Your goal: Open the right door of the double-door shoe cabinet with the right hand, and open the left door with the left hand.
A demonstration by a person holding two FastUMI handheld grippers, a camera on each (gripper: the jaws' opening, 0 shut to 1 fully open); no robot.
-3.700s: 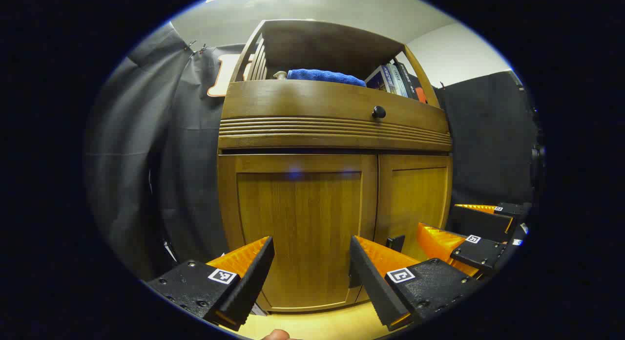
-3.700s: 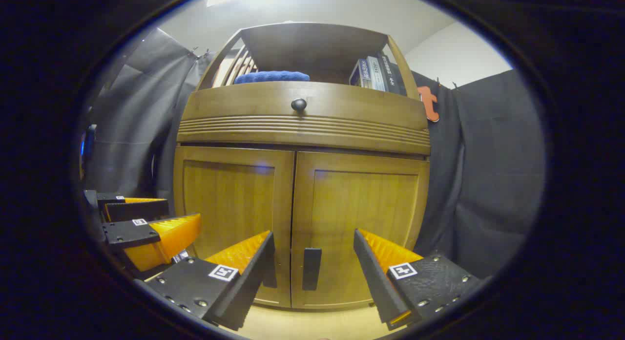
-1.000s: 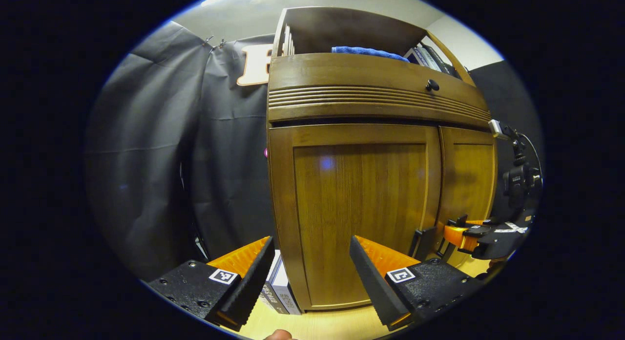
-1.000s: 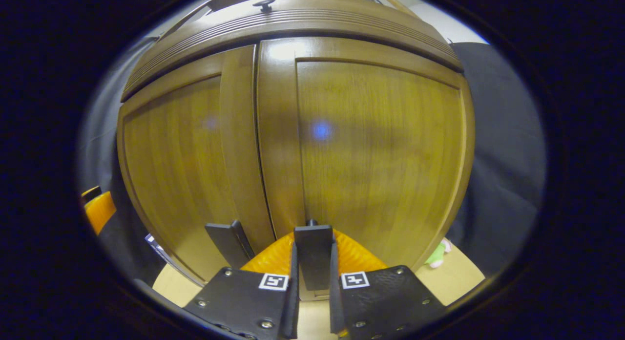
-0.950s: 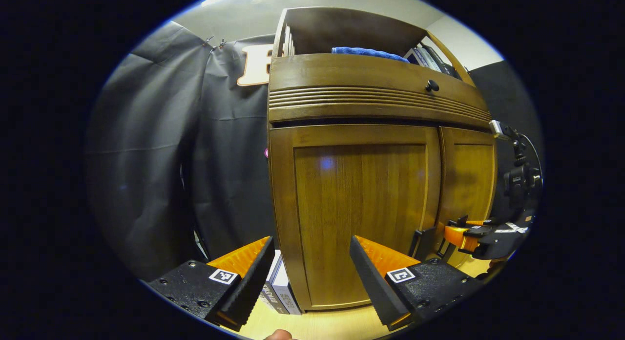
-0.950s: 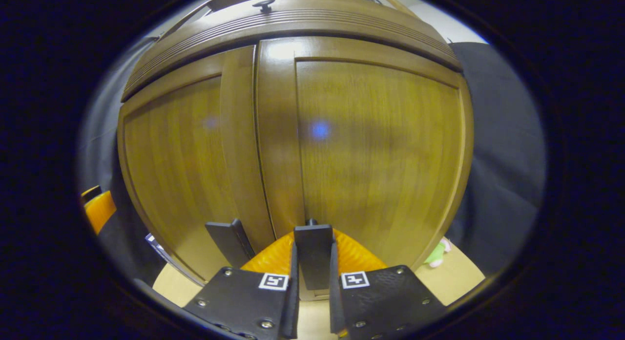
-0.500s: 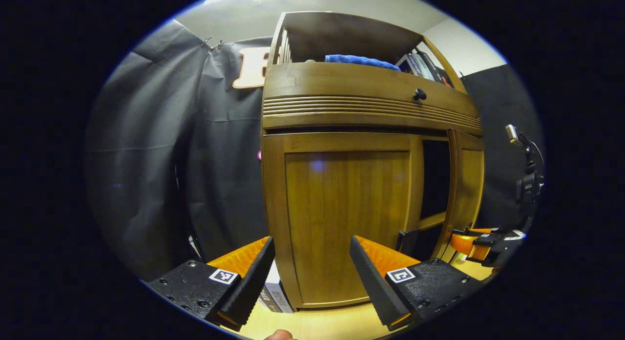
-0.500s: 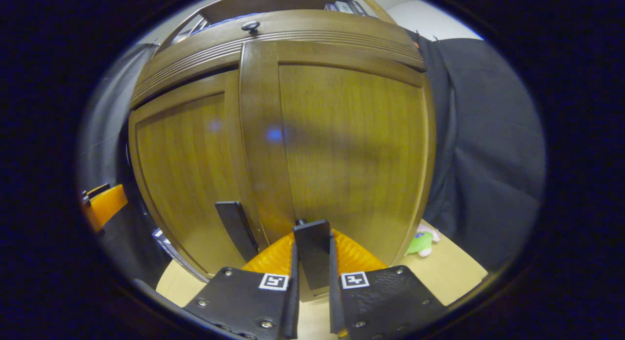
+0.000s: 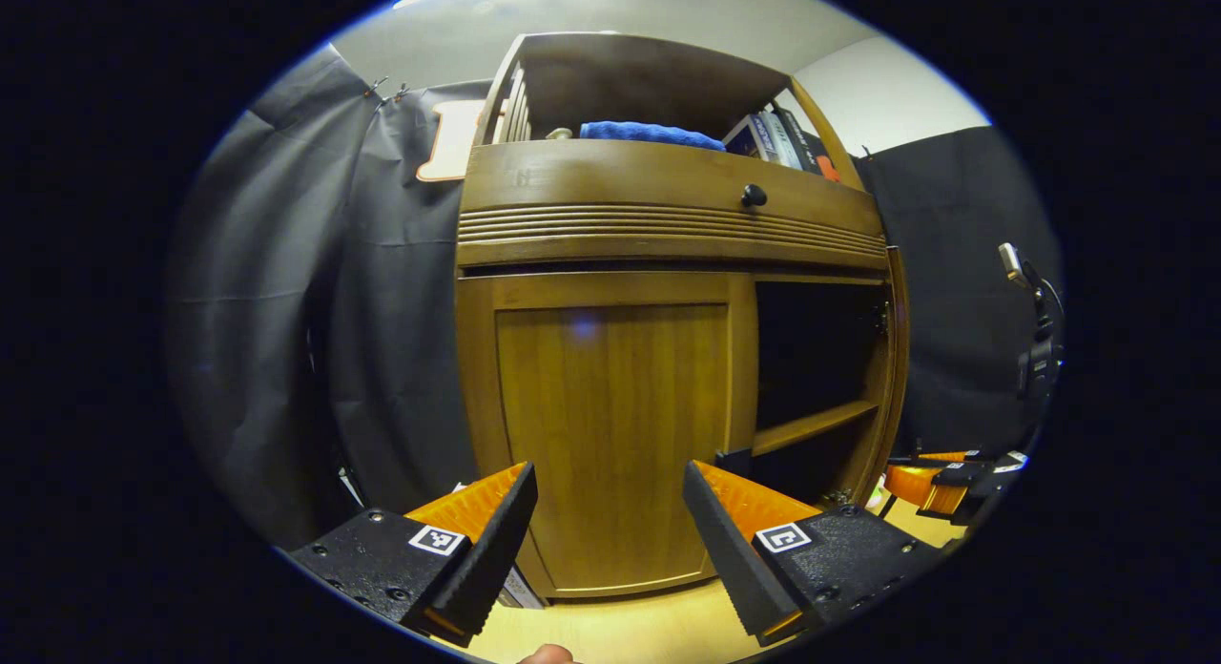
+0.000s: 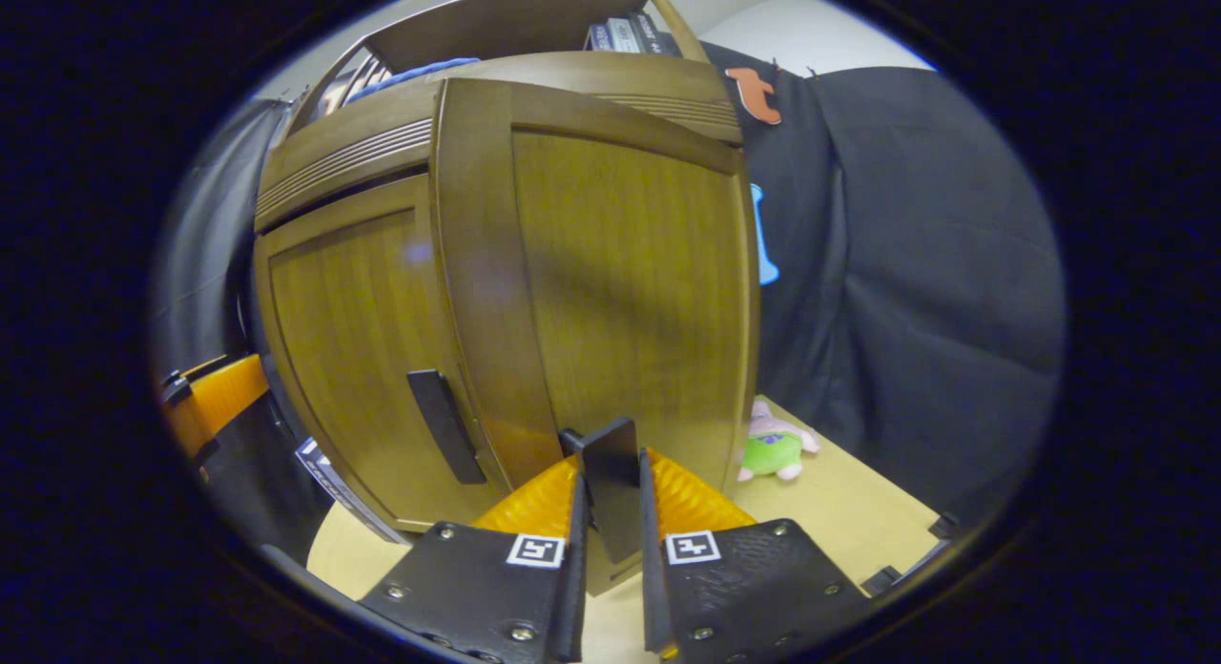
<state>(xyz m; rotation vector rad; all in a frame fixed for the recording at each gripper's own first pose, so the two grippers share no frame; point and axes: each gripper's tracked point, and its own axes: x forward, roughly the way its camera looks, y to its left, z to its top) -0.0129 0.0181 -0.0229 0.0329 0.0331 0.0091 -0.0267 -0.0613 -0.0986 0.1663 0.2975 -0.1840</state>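
Note:
The wooden shoe cabinet [image 9: 668, 235] stands ahead. Its left door [image 9: 610, 435] is closed, and a dark handle [image 9: 734, 462] sits low at its inner edge. The right door [image 10: 630, 282] is swung out wide; in the left gripper view it is nearly edge-on [image 9: 897, 359], baring a dark interior with a shelf [image 9: 811, 425]. My right gripper [image 10: 610, 492] is shut on the right door's handle [image 10: 610, 473]. My left gripper [image 9: 609, 473] is open in front of the left door, apart from it. The left door's handle [image 10: 444, 425] is free.
A blue towel [image 9: 649, 132] and books [image 9: 773, 139] lie on the top shelf above a drawer knob [image 9: 754, 196]. A small plush toy [image 10: 773, 445] lies on the floor right of the cabinet. Books [image 10: 334, 473] lean by its left side. A camera stand [image 9: 1035, 349] is at far right.
The right gripper, earlier open, closed on the right door's handle and has pulled the door from closed to wide open. The left gripper's view has swung back toward the cabinet's middle.

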